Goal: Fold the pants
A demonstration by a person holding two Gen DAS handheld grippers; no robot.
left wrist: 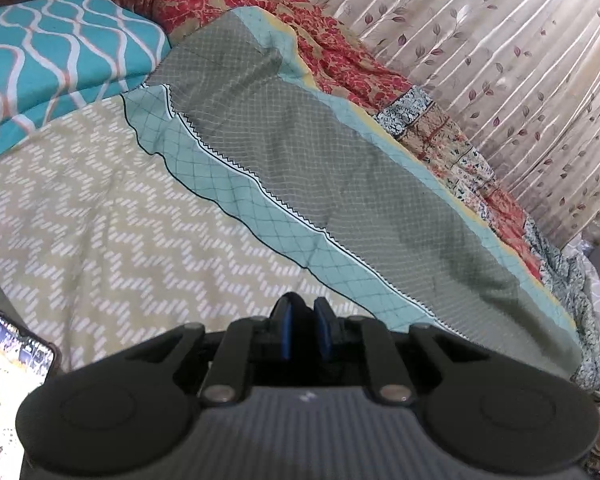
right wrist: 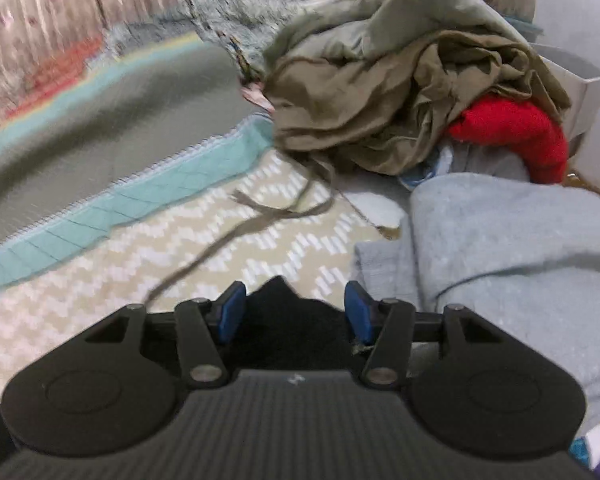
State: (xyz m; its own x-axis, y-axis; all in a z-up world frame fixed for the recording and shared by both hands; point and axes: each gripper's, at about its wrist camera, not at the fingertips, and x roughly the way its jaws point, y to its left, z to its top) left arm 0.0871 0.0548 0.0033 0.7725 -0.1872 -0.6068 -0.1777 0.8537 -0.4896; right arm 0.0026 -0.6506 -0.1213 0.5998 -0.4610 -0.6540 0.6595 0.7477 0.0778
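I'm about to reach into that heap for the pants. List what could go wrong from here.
1. The olive pants lie crumpled with a red garment tucked under them, so the open right gripper may pinch both.
2. The loose drawstring trails over the sheet and could snag.
3. A phone lies beside the left gripper; dragged cloth might knock it.

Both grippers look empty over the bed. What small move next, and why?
Probably ease the right gripper forward toward the crumpled olive garment in the pile. Its jaws stand open with nothing between them, and the garment's drawstring trails onto the bedsheet just ahead. The left gripper is nearly shut and faces only bare bedding, so it can wait.
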